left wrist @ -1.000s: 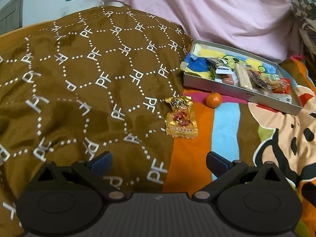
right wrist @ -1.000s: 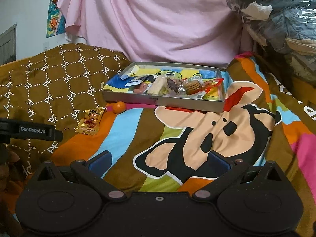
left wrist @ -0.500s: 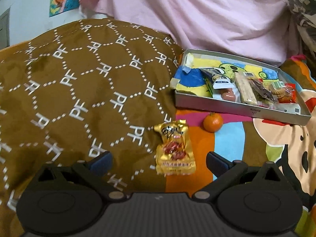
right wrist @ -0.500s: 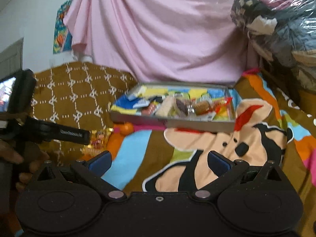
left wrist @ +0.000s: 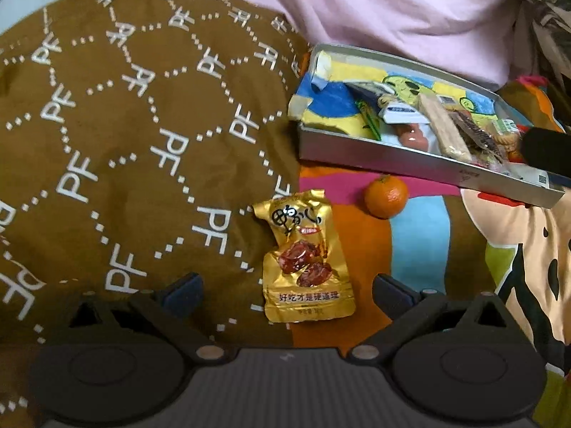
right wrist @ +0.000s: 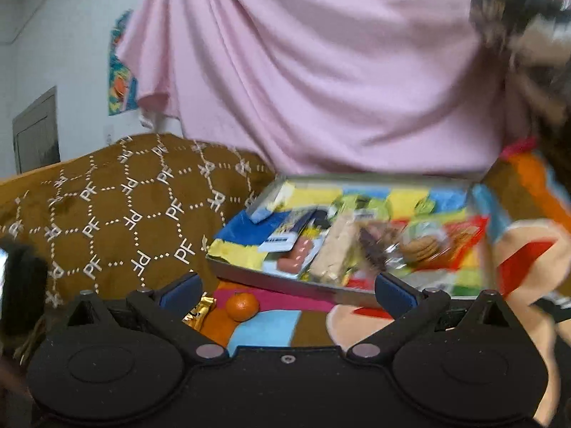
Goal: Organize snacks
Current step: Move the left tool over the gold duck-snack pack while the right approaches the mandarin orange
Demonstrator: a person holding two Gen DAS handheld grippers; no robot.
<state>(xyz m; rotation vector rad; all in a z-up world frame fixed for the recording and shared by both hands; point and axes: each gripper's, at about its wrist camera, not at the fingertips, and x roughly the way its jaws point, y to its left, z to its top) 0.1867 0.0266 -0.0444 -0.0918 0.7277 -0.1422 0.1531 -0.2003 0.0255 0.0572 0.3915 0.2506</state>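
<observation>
A gold snack packet (left wrist: 305, 260) lies flat on the bedspread, its lower end between the open fingers of my left gripper (left wrist: 287, 290). A small orange (left wrist: 386, 197) sits just beyond it, in front of a metal tray (left wrist: 389, 164) that holds several snacks. In the right wrist view my right gripper (right wrist: 287, 290) is open and empty, held above the bed facing the tray (right wrist: 271, 280), with the orange (right wrist: 242, 306) and a corner of the gold packet (right wrist: 200, 312) just beyond its left finger.
A brown patterned blanket (left wrist: 125, 125) covers the left of the bed and a colourful cartoon blanket (left wrist: 517, 267) the right. A pink sheet (right wrist: 321, 71) hangs behind the tray. My right gripper's black body (left wrist: 546, 149) shows over the tray's right end.
My left gripper has moved forward and down, so the gold packet now lies between its fingers. My right gripper has moved closer to the tray and tilted up, with blur.
</observation>
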